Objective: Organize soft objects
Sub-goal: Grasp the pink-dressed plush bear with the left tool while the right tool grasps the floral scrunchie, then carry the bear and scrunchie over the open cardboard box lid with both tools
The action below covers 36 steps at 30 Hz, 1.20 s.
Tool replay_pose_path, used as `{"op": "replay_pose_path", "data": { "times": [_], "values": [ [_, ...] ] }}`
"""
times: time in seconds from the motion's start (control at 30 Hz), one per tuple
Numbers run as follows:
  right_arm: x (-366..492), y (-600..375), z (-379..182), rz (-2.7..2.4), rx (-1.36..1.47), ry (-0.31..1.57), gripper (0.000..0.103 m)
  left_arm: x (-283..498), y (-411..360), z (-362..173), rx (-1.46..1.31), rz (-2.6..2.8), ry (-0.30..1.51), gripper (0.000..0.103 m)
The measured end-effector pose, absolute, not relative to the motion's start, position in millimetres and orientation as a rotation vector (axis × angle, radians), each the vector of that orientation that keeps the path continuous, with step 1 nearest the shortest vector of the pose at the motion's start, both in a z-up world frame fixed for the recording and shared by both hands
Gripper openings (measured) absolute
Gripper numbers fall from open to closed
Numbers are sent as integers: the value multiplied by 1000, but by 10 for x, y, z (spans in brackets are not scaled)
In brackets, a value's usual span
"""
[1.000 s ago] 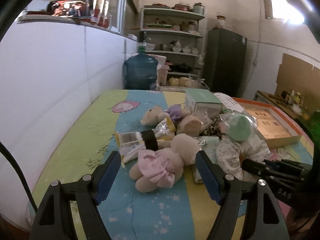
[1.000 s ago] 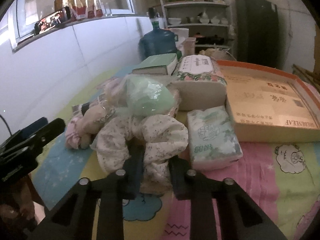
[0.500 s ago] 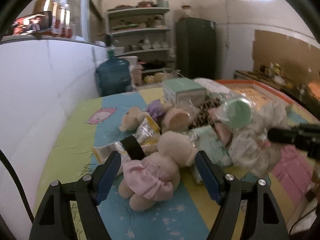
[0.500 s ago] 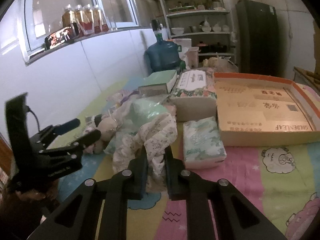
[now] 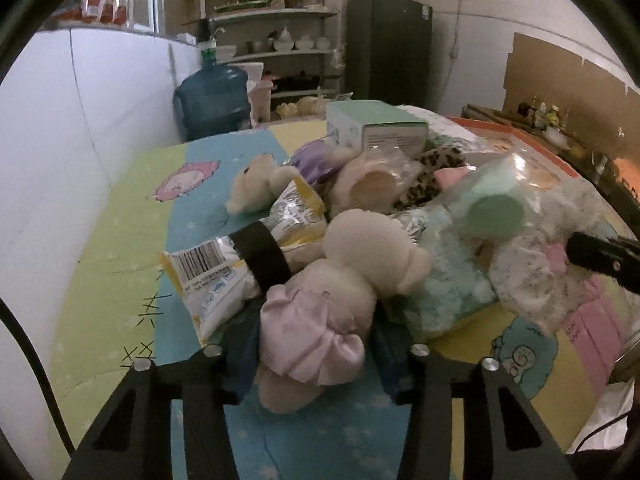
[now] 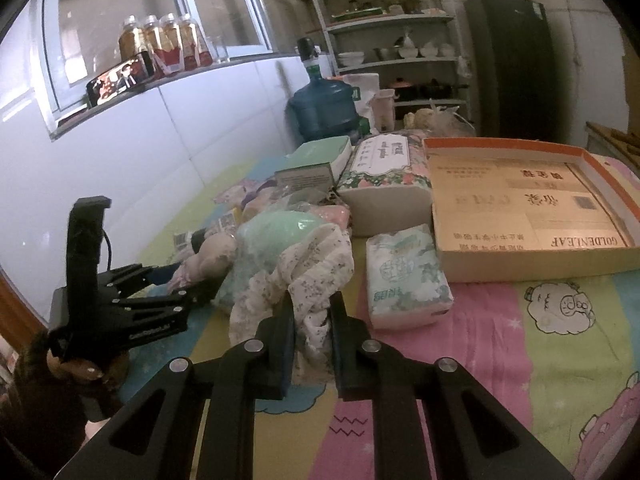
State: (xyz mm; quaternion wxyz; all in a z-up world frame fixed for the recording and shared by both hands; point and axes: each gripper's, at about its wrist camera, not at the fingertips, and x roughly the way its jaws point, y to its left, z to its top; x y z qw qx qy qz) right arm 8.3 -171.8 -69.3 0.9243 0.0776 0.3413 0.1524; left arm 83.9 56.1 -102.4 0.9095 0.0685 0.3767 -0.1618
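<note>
A beige plush doll in a pink satin dress (image 5: 320, 320) lies at the near edge of a pile of soft things on the cartoon-print mat (image 5: 132, 240). My left gripper (image 5: 316, 340) is closing on it, its blue pads pressing the doll's sides. The same gripper (image 6: 188, 284) shows in the right wrist view with the doll (image 6: 208, 256) at its tips. My right gripper (image 6: 312, 312) is shut on a white floral cloth (image 6: 316, 264), which is bunched up and raised off the mat. In the left wrist view only the right gripper's dark tip (image 5: 580, 252) shows, at the cloth (image 5: 528, 276).
The pile holds a yellow snack packet with a black band (image 5: 224, 276), a second plush bear (image 5: 256, 188), a bagged green item (image 6: 276, 236) and a tissue pack (image 6: 404, 272). Behind stand a green box (image 5: 376, 128), a floral tissue brick (image 6: 384, 184) and an orange-rimmed cardboard tray (image 6: 520, 200).
My left gripper came forward and down over the pink-dressed doll and its wide jaws closed onto it. The right gripper kept its hold on the floral cloth and rose slightly.
</note>
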Motion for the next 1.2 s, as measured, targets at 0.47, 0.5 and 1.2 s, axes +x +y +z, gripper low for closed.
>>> {"op": "replay_pose_path", "data": {
  "times": [0.47,0.5,1.2],
  "values": [
    [-16,-1827,-556,330,181,637,15,361,566,-504,-21,-306,594,46],
    [-31,-1850,-537,331,183,629,15,331,561,-451,-27,-307,585,46],
    [-262,-2629,-215,224,282,486,15,339,-165,-9,-81,-378,559,46]
  ]
}}
